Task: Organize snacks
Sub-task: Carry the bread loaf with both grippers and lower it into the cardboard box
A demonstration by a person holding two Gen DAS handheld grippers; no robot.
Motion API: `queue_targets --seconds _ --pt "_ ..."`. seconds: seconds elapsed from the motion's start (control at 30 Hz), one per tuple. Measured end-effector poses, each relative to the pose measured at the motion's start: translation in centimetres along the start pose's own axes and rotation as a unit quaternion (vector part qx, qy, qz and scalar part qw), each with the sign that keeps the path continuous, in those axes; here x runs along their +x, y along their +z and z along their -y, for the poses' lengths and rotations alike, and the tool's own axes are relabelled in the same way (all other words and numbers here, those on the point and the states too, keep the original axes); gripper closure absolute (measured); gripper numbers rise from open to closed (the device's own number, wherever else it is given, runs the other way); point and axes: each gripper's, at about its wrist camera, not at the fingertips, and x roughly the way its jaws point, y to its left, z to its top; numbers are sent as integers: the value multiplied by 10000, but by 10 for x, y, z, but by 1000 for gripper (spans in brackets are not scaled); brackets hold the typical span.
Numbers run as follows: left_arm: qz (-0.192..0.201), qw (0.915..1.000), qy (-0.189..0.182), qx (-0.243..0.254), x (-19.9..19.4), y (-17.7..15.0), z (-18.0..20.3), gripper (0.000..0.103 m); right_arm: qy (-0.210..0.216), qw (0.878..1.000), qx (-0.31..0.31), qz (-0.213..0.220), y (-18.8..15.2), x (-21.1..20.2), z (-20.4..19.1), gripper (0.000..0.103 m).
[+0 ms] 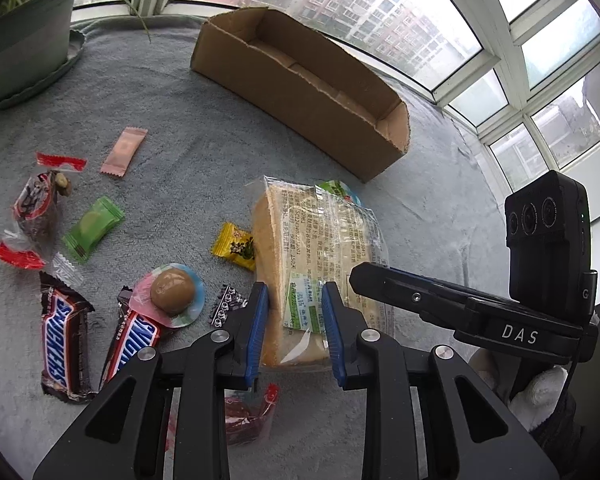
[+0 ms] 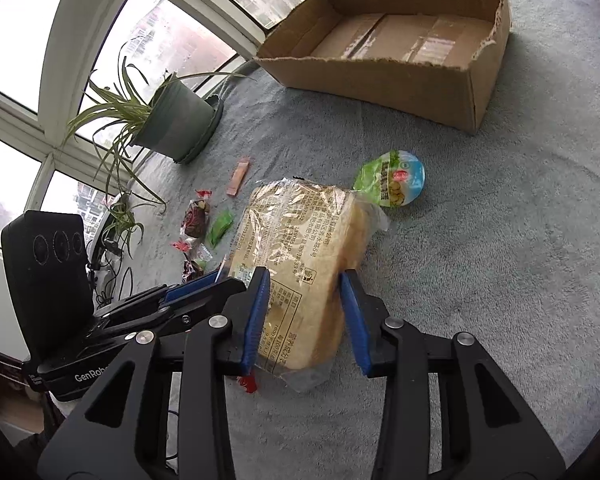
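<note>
**Blue pads on both sides of the bread**

Clear plastic wraps the bread loaf, which lies on the grey blanket in front of the cardboard box. The left gripper is spread apart, with its blue pads at each side of the loaf's near end; whether they touch it cannot be told. The right gripper is also parted around the same loaf from the other side. Two Snickers bars and small candies lie to the left.
</note>
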Motion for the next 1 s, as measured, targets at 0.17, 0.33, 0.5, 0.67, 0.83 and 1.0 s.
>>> queue_targets --seconds 0.17,0.33,0.5,0.67,0.83,1.0 --pt "271 9996 -17 123 -12 20 13 78 -25 9994 -251 254 24 -20 -11 64" --pt "520 9983 -24 276 -16 47 24 78 -154 9975 -438 533 56 -37 -15 64" --pt "686 9969 -53 380 -8 78 38 78 -324 9954 -542 718 88 -48 -8 64" --pt "761 9957 -55 524 6 104 53 78 -493 9938 -541 838 119 -54 5 64" --pt "767 9950 -80 631 23 128 64 78 -662 9925 -551 865 142 -56 20 64" --pt "718 9950 -54 686 41 144 69 77 -825 9913 -578 849 159 -49 34 64"
